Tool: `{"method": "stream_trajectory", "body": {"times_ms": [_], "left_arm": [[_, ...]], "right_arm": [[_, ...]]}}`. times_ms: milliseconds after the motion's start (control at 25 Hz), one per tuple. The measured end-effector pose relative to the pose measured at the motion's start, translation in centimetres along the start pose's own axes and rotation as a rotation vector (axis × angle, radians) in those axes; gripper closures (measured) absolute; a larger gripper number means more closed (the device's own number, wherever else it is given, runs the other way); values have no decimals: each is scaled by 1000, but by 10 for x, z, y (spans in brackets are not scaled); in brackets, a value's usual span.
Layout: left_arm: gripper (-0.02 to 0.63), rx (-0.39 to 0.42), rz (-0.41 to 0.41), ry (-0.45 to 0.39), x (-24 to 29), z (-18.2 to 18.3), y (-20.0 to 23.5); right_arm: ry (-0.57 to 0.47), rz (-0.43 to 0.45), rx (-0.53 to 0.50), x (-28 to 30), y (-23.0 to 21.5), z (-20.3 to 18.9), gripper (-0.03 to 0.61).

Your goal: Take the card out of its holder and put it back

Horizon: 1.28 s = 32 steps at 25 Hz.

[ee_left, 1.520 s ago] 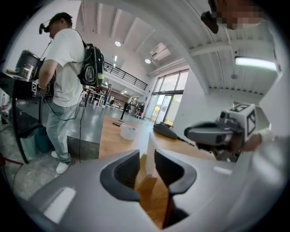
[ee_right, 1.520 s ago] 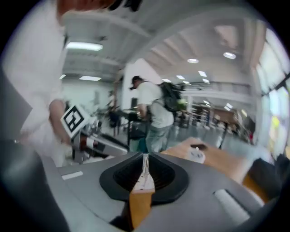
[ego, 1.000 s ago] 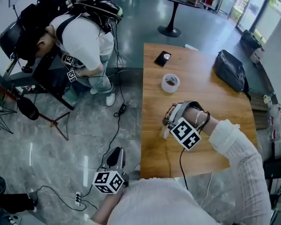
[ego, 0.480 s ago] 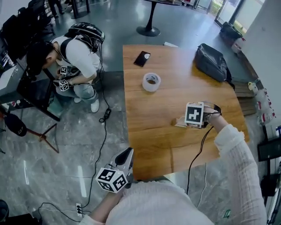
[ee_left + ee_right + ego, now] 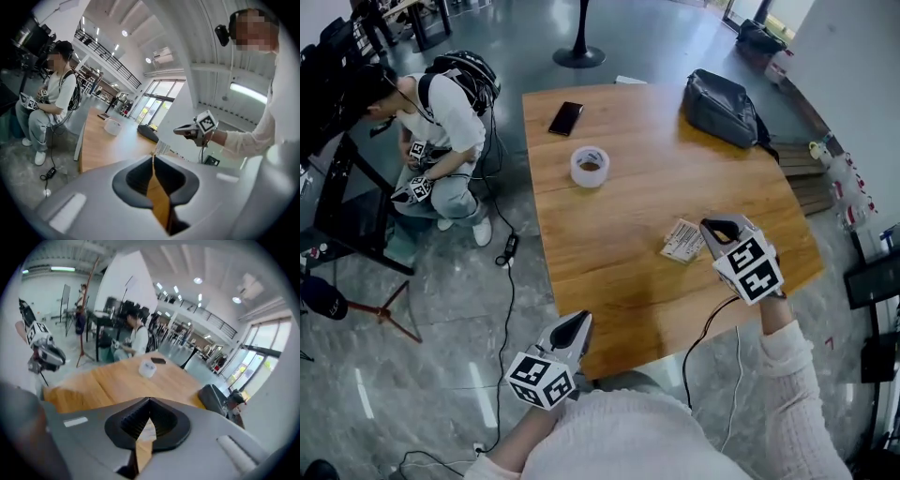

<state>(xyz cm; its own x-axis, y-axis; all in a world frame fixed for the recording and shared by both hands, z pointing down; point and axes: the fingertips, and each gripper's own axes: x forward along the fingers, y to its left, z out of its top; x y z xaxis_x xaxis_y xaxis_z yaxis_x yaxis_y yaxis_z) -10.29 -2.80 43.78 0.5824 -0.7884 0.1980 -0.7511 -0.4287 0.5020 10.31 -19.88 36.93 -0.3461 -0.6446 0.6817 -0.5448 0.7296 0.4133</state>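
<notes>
Our right gripper (image 5: 718, 228) just snapped shut, empty, beside the card (image 5: 682, 240) on the table (image 5: 609, 225); its print's too small to read. Left gripper (image 5: 577, 324) closed too.

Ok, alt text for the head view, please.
From above: the right gripper, fingers just closed, hovers beside the card on a wooden table. The left gripper is off the near edge; tape roll, phone and bag lie beyond.

On a wooden worktop (image 5: 619, 234): a roll of tape (image 5: 590, 166), a black phone (image 5: 566, 118) near the far edge, a dark bag (image 5: 724, 109) at the far corner — beside it, a person (image 5: 441, 117) sits hunched on the grey floor (image 5: 441, 309), a cable (image 5: 511, 246) trailing nearby.
</notes>
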Motion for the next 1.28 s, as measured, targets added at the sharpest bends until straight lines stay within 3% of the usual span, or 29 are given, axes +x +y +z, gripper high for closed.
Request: {"method": "stream_trajectory", "body": {"times_ms": [80,240,360,440,760,1280], "left_arm": [[604,3,-38,22,12,0,-10],[604,24,-107,97,33,-8,-33],[604,34,-126,154,44,-16,-44],[604,36,-129,176,48,-18,-47],[604,26,-100,194,49,-19,-40],[604,46,-123,220,53,-23,-47]], "right_arm": [[-135,37,137,-17,43,3,580],[-228,180,441,-13,135,-11,580],[-327,263,655,-13,167,-3,580],[-381,302,736,-16,175,4,580],[-427,346,845,-21,190,9,580],[-367,305,831,-18,192,-1,581]]}}
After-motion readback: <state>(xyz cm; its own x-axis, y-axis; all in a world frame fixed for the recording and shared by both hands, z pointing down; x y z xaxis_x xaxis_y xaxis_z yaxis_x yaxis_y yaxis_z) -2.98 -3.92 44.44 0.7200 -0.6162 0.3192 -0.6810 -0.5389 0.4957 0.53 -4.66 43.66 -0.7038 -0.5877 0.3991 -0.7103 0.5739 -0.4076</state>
